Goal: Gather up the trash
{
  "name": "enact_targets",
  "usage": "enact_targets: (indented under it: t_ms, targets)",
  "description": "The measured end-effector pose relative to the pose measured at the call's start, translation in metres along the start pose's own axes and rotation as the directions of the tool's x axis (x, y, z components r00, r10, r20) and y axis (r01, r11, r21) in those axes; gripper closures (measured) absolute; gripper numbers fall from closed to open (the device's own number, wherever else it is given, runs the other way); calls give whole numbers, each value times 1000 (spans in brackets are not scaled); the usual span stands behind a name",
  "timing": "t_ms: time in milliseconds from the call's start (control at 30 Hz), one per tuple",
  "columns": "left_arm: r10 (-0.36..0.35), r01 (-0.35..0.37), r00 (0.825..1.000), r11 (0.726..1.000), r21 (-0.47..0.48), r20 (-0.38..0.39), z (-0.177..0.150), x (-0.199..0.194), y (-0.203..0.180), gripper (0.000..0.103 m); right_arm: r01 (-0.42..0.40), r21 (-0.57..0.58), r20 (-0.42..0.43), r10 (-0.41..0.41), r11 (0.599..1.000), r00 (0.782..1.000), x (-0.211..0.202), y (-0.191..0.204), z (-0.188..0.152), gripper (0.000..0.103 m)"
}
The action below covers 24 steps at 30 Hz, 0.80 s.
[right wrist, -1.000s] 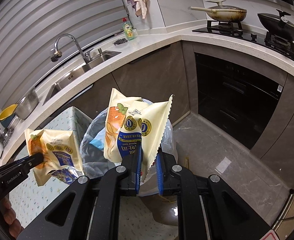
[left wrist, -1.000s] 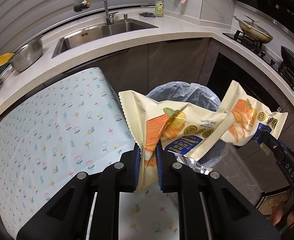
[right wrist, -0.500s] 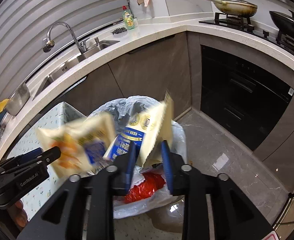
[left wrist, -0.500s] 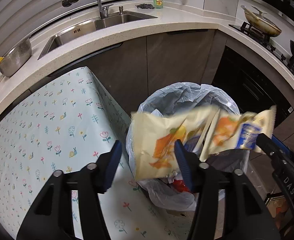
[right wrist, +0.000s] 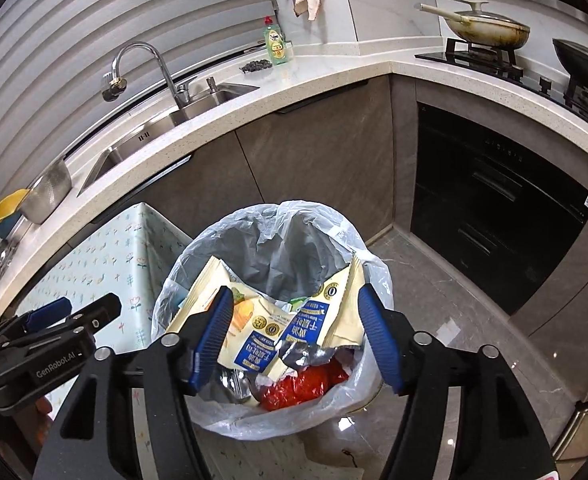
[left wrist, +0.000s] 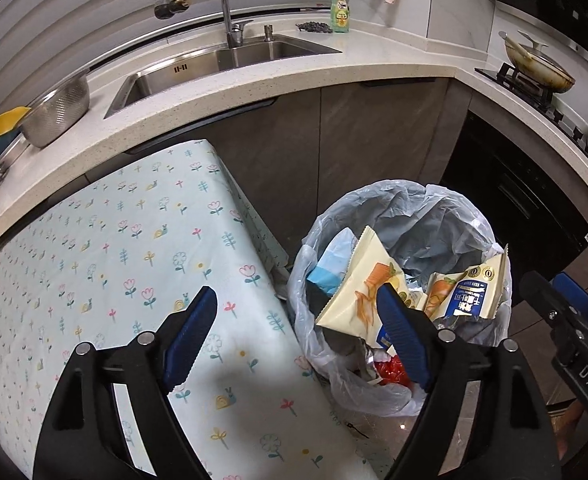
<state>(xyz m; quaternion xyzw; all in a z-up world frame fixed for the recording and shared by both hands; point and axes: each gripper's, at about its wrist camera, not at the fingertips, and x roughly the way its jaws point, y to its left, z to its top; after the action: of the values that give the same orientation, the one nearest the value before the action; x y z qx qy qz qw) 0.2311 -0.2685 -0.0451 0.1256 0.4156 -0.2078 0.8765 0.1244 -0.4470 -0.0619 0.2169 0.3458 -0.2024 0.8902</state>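
Note:
A trash bin lined with a clear plastic bag (left wrist: 460, 216) (right wrist: 254, 228) stands on the floor beside the table. Two yellow snack wrappers lie inside it: one on the left (left wrist: 358, 292) (right wrist: 250, 320), one on the right (left wrist: 474, 292) (right wrist: 334, 312), over red and silver trash (right wrist: 302, 384). My left gripper (left wrist: 294, 332) is open and empty above the table edge and the bin. My right gripper (right wrist: 292, 328) is open and empty directly above the bin. Each gripper also shows in the other's view: the right one (left wrist: 566, 332), the left one (right wrist: 54, 340).
A table with a flowered cloth (left wrist: 114, 260) (right wrist: 106, 264) stands left of the bin. Behind are a counter with sink (left wrist: 222, 60), steel colander (left wrist: 58, 112), soap bottle (right wrist: 274, 42), and a stove with pans (right wrist: 490, 28). A dark oven front (right wrist: 494, 208) is to the right.
Both grippers were shut on a snack wrapper each above the bin. They opened, and both wrappers dropped into the bin.

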Motion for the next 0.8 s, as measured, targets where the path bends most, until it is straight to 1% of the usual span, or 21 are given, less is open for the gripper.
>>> enact_targets:
  t_ms: [100,233,300,367,567,700,767,800]
  targets:
    - [16,-16,1000,1000,1,10,-6,-8,2,22,-1,-27,-7,1,1000,1000,-8,2,-3,38]
    - [25,-25,1000,1000,-13,13,-16,-20,7,21,-18,-39,-7,17,999,1000,-22,6,-7,30]
    - [34,-34,999,999,-14,19,-20,-27,8,18,-21,-50,-4,21,999,1000,-29,8,-11,27]
    - [48,-48,998,999,-16,32,-26,-37,10,16,-12,-70,7,12,998,1000,-38,12,-15,20]
    - [77,-77,995,997,-16,57,-46,-64,16,11,-15,-176,26,20,984,999,-61,29,-34,18]
    - [100,-99,993,995,-19,60,-61,-80,21,10,-12,-243,31,20,970,999,-75,40,-48,16]
    - [111,-110,992,994,-21,64,-68,-87,23,10,-15,-264,33,25,964,999,-82,42,-54,13]
    - [117,-116,991,993,-21,65,-71,-90,24,9,-22,-266,34,32,964,999,-86,43,-57,13]
